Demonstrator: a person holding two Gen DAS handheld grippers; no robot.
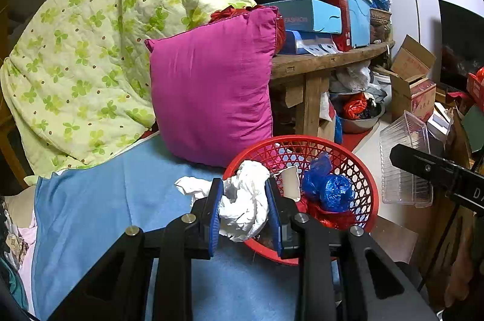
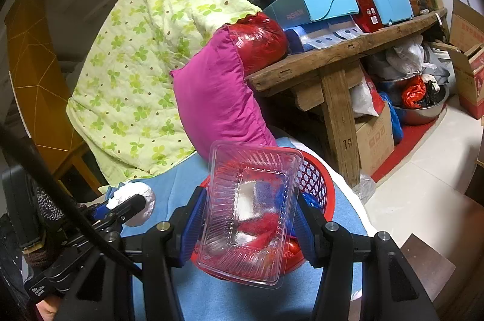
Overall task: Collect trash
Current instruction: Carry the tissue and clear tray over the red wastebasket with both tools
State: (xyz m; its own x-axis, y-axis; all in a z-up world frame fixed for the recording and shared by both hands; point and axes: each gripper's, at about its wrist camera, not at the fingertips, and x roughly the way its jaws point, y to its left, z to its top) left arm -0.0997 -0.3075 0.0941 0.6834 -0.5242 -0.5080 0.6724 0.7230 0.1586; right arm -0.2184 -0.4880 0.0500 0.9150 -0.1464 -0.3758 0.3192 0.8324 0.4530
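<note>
A red mesh basket [image 1: 360, 166] sits on the blue bed sheet [image 1: 99, 200] and holds a blue plastic bag [image 1: 329, 188], red plastic and a white scrap. My left gripper [image 1: 244, 200] is shut on crumpled white paper [image 1: 245, 209] at the basket's near left rim. My right gripper [image 2: 246, 218] is shut on a clear plastic tray [image 2: 251, 209] held over the basket [image 2: 320, 188]. The tray also shows at the right in the left wrist view [image 1: 405, 163]. The left gripper with its paper [image 2: 136, 200] shows at the left in the right wrist view.
A magenta pillow [image 1: 211, 91] and a green-patterned quilt [image 1: 90, 48] lie behind the basket. A wooden bench [image 2: 332, 60] stacked with boxes stands at the right, with bowls, bags and cardboard boxes [image 2: 375, 136] on the floor under and beside it.
</note>
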